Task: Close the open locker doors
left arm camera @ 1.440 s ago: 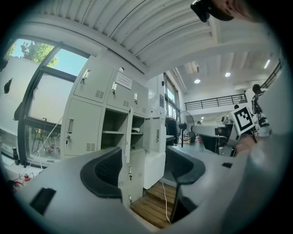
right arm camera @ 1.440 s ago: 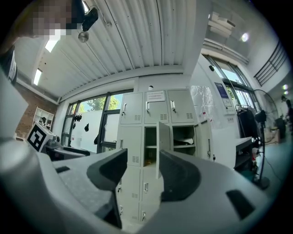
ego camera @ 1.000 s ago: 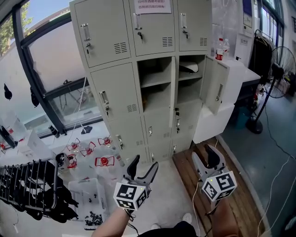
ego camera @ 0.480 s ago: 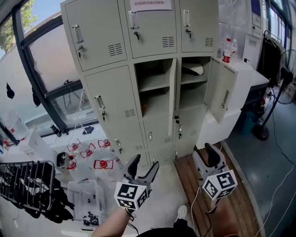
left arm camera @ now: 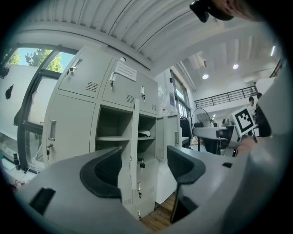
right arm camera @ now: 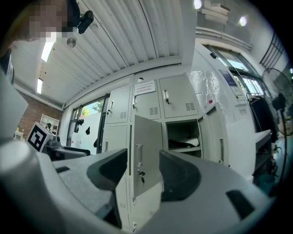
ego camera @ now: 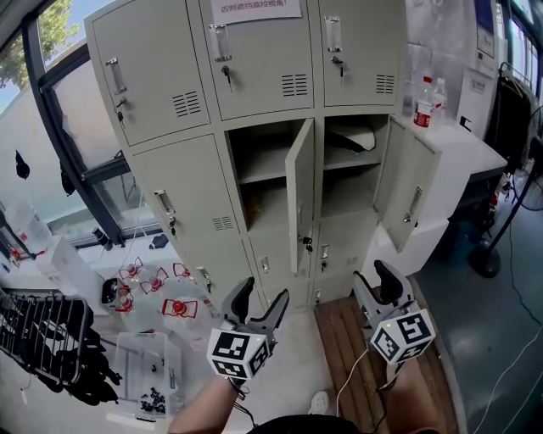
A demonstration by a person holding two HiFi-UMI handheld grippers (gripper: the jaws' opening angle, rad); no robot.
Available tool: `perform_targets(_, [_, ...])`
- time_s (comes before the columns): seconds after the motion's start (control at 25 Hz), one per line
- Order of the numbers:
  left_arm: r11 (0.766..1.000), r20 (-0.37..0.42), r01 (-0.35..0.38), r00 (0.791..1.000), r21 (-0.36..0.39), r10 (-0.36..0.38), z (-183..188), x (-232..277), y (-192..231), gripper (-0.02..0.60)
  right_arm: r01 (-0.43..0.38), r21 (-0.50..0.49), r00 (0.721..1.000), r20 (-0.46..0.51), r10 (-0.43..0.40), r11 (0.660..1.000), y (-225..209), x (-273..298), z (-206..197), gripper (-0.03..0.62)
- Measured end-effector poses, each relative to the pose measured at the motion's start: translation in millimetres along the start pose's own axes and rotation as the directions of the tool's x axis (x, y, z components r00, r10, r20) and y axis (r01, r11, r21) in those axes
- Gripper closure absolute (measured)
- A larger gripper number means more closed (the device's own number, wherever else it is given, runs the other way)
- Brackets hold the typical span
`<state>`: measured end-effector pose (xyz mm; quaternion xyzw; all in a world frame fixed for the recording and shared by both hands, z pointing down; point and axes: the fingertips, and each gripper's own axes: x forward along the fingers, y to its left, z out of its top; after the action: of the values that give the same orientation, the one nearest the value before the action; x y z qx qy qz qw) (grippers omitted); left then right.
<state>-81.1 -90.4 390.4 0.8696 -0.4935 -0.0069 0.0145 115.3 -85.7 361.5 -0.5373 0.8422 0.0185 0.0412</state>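
Facing the locker cabinet (ego camera: 174, 199) with both tools held level and low, short of its bottom row. Left gripper (ego camera: 261, 297) reaching out from a bare forearm (ego camera: 204, 414), marker cube toward the head camera, jaws spread wide and clamped on nothing; framed far off between them, the thin edge of the middle open door (ego camera: 299, 197). Right gripper (ego camera: 376, 282) near it, below the cabinet's right column, jaws likewise apart and empty, aimed at that same door's face with its handle and hanging key (right arm camera: 141, 176).

Left of the cabinet: dark window frame (ego camera: 53, 127), black rack (ego camera: 42, 339), clear bin (ego camera: 144, 373), and red-and-white items (ego camera: 180, 305) strewn at the cabinet's foot. On the cabinet itself: top row shut, paper notice (ego camera: 246, 8) on the upper middle door, left column shut. Middle door swung out almost edge-on, baring a shelved compartment. Right open door (ego camera: 405, 197) swung out to the right, white thing (ego camera: 355, 137) lying on the shelf behind it. Wooden boards (ego camera: 344, 339) under the right gripper at the cabinet's base. Right of the cabinet: white counter (ego camera: 462, 153) close behind the right door, whether touching it unclear, bottles (ego camera: 431, 100) standing on top.
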Motion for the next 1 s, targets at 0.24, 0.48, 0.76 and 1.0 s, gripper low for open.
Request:
perform_targets(0.24, [0.999,0.021,-0.051,0.998,0.005,0.051,7.2,42.5,-15.5,0.279,-0.057,0.0,0.998,0.009,0.057,0.998,-43.0,12.7,3.1,0.39])
perform_targets(0.48, [0.997,0.036,-0.077,0.996,0.021,0.076,15.3,67.7,-26.8,0.279,-0.084,0.013,0.996,0.021,0.084,0.996,-70.8,20.5,4.3,0.39])
perform_targets(0.76, [0.996,0.059,-0.081,0.995,0.026,0.08,27.4,93.1,-14.2,0.279,-0.08,0.017,0.997,0.019,0.08,0.997,-83.1,35.2,2.9,0.39])
perform_targets(1.0, [0.999,0.049,-0.04,0.998,0.026,0.039,25.9,122.7,7.7,0.281,-0.042,0.014,0.999,0.018,0.042,0.999,-89.7,62.5,-0.7,0.39])
